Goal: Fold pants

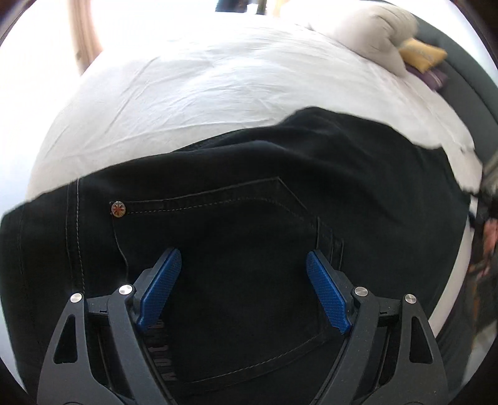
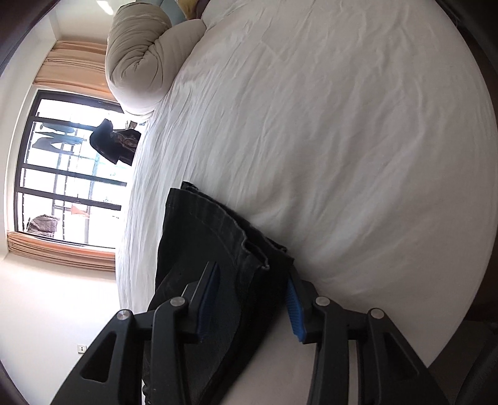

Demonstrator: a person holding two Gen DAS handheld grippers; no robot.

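Black jeans (image 1: 311, 162) lie across the white bed sheet (image 1: 218, 87), back pocket up, with a copper rivet (image 1: 118, 208) at the pocket corner. My left gripper (image 1: 242, 254) hangs over that pocket, its blue pads wide apart and nothing between them. In the right wrist view the leg end of the jeans (image 2: 199, 224) lies folded on the sheet (image 2: 342, 124), hems stacked. My right gripper (image 2: 252, 271) stands open, straddling this cloth; the blue pads (image 2: 294, 311) sit on either side of it with a gap showing.
A rolled beige duvet (image 1: 367, 28) (image 2: 140, 56) and a yellow cushion (image 1: 420, 54) sit at the head of the bed. A window (image 2: 68, 171) with curtains is beyond the bed's far edge. A dark headboard (image 1: 467, 87) borders the right side.
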